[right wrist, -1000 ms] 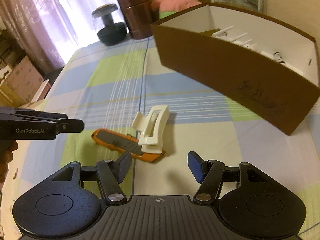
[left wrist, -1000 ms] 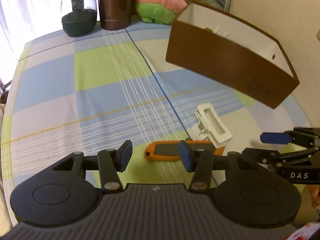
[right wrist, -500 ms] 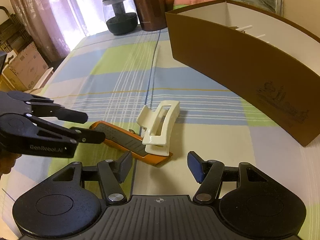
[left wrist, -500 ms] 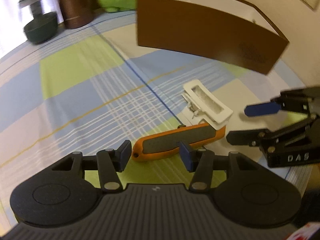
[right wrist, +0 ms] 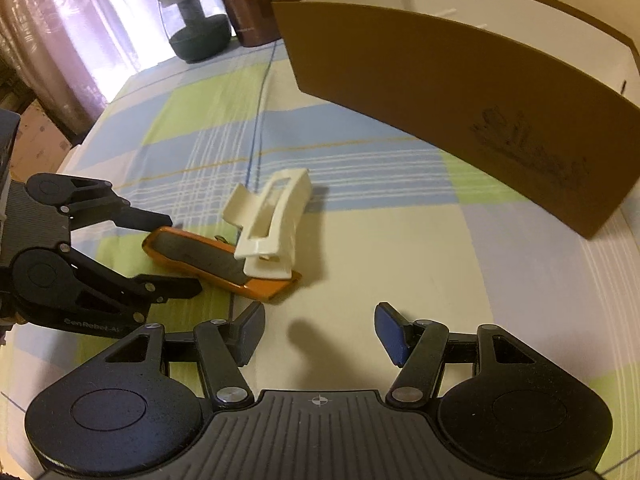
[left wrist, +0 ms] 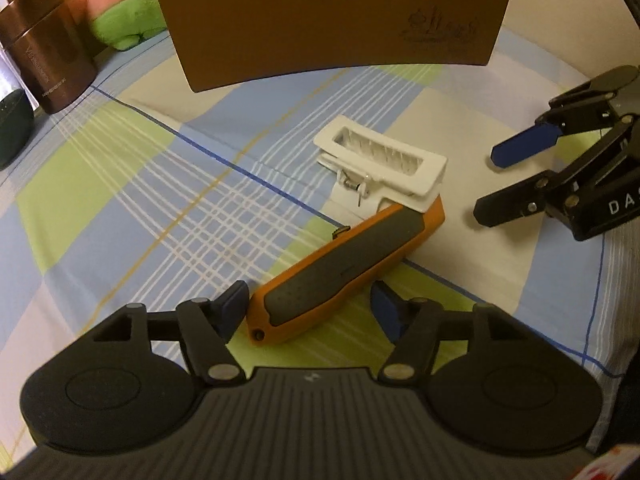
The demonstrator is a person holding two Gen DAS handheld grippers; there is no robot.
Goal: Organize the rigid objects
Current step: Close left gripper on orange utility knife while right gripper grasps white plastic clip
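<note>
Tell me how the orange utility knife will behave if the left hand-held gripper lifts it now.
The orange utility knife looks rigid, so it should lift without bending. Its dark grip panels look rubbery, so probably little slipping. The white hair claw clip rests on its far end and will likely slide or topple off. The left hand-held gripper, jaws just opening, straddles the near end, so the far end may droop.

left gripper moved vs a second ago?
Yes. The left gripper has closed in on the orange utility knife, which stayed by the white hair clip. Its jaws have just been opening and now straddle the knife's end.
</note>
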